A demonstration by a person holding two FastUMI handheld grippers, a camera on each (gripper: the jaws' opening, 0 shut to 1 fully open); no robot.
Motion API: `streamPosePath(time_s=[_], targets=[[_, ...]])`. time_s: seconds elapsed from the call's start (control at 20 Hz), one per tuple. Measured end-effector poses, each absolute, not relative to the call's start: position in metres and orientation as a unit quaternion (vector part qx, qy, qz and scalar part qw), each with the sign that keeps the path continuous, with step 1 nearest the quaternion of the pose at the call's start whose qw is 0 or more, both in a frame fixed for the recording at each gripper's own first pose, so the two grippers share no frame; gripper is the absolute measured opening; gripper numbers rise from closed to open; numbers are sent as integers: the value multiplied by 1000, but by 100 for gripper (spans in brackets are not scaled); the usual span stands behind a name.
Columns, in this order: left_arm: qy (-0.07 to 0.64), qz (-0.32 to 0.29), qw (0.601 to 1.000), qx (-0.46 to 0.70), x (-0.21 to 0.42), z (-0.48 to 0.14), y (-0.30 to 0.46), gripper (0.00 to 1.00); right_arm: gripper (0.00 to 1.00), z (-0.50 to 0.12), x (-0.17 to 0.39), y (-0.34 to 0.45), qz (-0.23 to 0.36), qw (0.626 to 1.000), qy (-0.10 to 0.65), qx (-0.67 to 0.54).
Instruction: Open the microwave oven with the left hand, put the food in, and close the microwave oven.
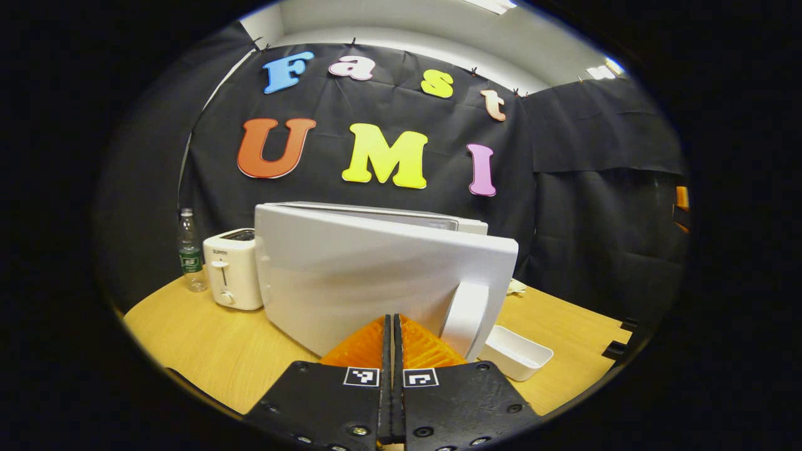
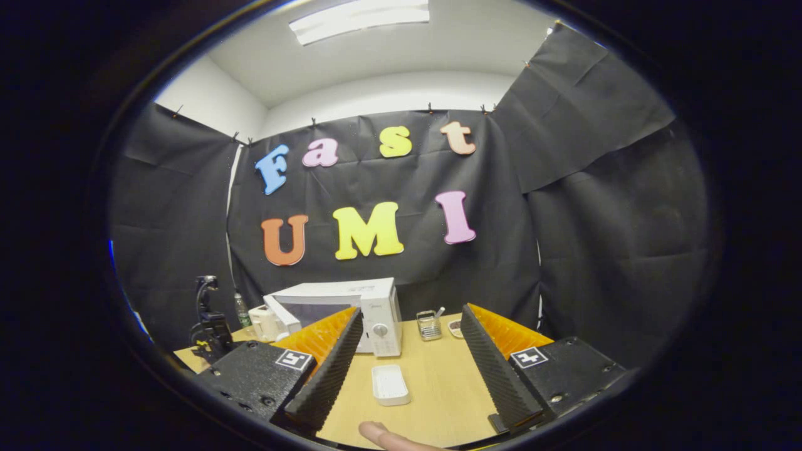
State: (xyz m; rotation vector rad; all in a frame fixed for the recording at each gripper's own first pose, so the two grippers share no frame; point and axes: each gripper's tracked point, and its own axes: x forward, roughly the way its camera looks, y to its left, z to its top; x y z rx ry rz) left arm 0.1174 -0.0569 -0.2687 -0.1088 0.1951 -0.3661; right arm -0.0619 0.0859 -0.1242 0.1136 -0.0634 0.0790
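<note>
Left gripper view, from left to right: a clear plastic bottle (image 1: 190, 250) with a green label stands at the far edge of the wooden table (image 1: 207, 341), just beside a white toaster (image 1: 233, 268). Next comes the white microwave oven (image 1: 376, 219), its door (image 1: 369, 282) swung partly open toward the camera, hinged on the left, with the long upright handle (image 1: 465, 318) on its right edge. The left gripper (image 1: 392, 326) sits low in the centre, its two orange fingers pressed together with nothing between them, their tips close to the door's lower edge. Right of the handle lies a shallow white rectangular tray (image 1: 517, 354); its contents cannot be made out.

In the right gripper view the right gripper (image 2: 407, 338) stands wide apart and empty. The microwave lies well ahead, long side across the table, its control panel (image 2: 382, 326) on the right. The white tray (image 2: 390, 383) lies between the fingers' lines, nearer than the oven. Farther right a small clear container (image 2: 428, 326) holds something unclear.
</note>
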Motion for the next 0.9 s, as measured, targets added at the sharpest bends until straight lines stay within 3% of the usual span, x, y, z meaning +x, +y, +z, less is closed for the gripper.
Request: streamPosePath(time_s=[0.1, 0.15, 0.35, 0.4, 0.45, 0.6, 0.65, 0.7, 0.9], targets=[[100, -183, 977, -42, 131, -274, -68, 0, 88, -125, -60, 79, 35, 997, -32, 62], [102, -185, 977, -40, 137, -275, -74, 0, 99, -125, -59, 76, 33, 997, -32, 64], [109, -183, 975, -61, 158, -280, -92, 0, 99, -131, -53, 67, 32, 996, -28, 73], [110, -184, 974, -67, 162, -281, -98, 0, 88, -133, -52, 65, 34, 996, -27, 74], [110, -183, 975, -66, 168, -282, -103, 0, 99, -134, -50, 63, 35, 996, -25, 75], [108, -187, 975, -59, 180, -280, -118, 0, 100, -140, -43, 50, 28, 996, -21, 80], [103, -186, 976, -50, 185, -278, -121, 0, 88, -140, -41, 45, 24, 996, -23, 87], [98, -184, 977, -37, 192, -278, -124, 0, 100, -136, -40, 42, 23, 994, -30, 99], [104, -180, 978, -26, 217, -286, -134, 0, 99, -140, -35, 34, 33, 994, -38, 99]])
